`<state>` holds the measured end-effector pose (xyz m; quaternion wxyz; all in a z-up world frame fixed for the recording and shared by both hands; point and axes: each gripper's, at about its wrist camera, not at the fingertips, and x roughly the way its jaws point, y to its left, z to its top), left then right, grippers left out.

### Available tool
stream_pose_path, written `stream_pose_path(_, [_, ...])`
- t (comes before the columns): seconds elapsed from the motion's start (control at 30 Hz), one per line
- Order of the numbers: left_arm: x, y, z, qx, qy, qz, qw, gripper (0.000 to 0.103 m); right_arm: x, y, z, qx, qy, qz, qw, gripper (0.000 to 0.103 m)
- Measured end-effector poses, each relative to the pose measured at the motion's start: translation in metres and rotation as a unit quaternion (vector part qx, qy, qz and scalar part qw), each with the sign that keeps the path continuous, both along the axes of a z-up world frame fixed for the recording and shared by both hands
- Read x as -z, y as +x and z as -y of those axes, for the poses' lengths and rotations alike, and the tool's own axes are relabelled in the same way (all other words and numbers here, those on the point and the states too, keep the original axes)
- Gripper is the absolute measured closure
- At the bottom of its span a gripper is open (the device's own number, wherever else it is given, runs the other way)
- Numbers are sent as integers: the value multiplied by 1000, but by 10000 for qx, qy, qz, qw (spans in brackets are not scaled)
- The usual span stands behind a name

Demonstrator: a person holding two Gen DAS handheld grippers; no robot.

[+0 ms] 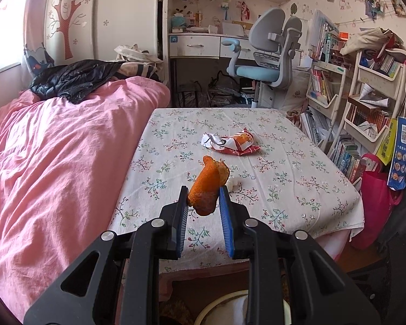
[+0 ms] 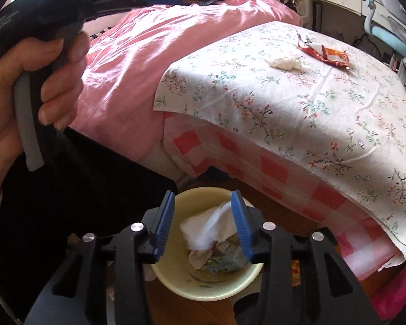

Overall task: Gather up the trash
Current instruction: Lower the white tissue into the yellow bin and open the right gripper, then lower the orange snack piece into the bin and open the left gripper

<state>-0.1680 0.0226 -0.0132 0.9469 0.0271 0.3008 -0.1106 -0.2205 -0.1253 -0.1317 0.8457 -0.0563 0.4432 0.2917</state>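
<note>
In the left wrist view my left gripper (image 1: 203,192) is shut on a curled piece of orange peel (image 1: 207,181), held above the near part of the floral tablecloth (image 1: 284,168). Behind the peel a white wad of tissue (image 1: 233,182) peeks out, and a crumpled red and white snack wrapper (image 1: 231,142) lies farther back. My right gripper (image 2: 203,195) stands open over a cream bin (image 2: 203,289) on the floor. A white tissue (image 2: 211,227) hangs loose between its fingers, against the right pad, on top of paper scraps in the bin.
A bed with a pink duvet (image 1: 54,149) borders the table's left side. A grey and blue chair (image 1: 270,54) and a desk stand behind it. Bookshelves (image 1: 365,103) and a pink bag (image 1: 376,203) are on the right. A hand (image 2: 40,81) holds the left gripper's handle.
</note>
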Motion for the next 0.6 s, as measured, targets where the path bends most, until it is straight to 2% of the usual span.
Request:
stream_pose_path(0.07, [2,-2,1,1,42,-20,10000,81,-3,2,6,188,17,94,9998,57])
stream_pose_path(0.2, [7,-9,6,17,213,-46,9998,81,-14,8,27,789,190,403,9959,44])
stream_pose_path(0.4, [21,-23,19,195,430,-230,9986,81,-26,16,65,1582,853,545,9822,43])
stream_pose_path(0.6, [36,-40,34,420,678,-374,9961,81,-34,13,78,1827,1135,717,9740,43])
